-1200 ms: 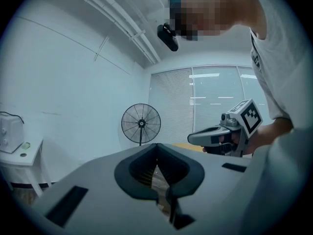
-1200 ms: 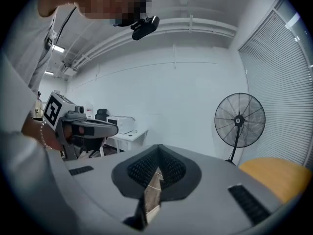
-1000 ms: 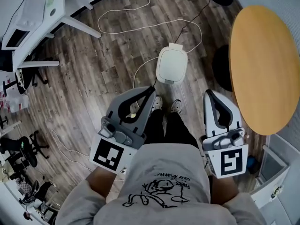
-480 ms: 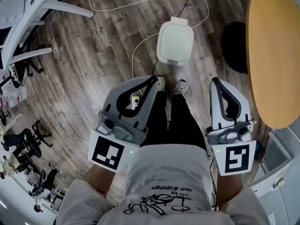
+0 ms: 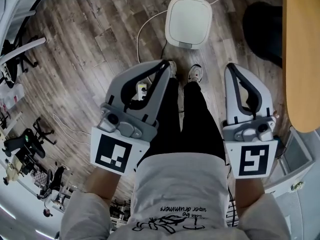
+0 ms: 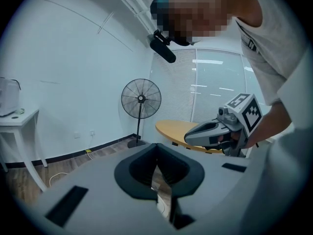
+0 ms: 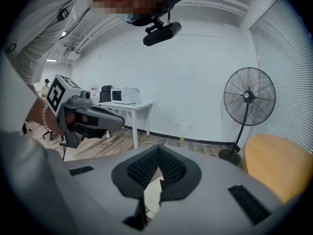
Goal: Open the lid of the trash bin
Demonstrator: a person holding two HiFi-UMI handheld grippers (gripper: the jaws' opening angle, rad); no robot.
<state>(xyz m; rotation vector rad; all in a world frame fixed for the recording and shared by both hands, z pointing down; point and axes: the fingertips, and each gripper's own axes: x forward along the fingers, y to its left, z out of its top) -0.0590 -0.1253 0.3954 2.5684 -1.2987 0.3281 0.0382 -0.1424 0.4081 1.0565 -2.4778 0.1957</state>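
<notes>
Head view: the trash bin (image 5: pixel 188 20) stands on the wooden floor (image 5: pixel 90 59) at the top centre of the frame. It is white, and its lid lies flat and closed. A white cable (image 5: pixel 145 29) curves over the floor at the bin's left side. Directly below the bin are the person's shoes (image 5: pixel 195 74), toes near its front edge.

The left gripper (image 5: pixel 166 65) sits at centre left, tip beside the left shoe and clear of the bin. The right gripper (image 5: pixel 231 69) sits at centre right, also clear of the bin. Neither touches the lid.

Left gripper view: the two jaws meet at the tip (image 6: pixel 156 148), with nothing between them. Right gripper view: the jaws are likewise fully together and empty (image 7: pixel 157 151).

A round wooden table (image 5: pixel 302 59) fills the right edge of the head view. A standing fan (image 6: pixel 141 98) is at the left gripper view's centre.
</notes>
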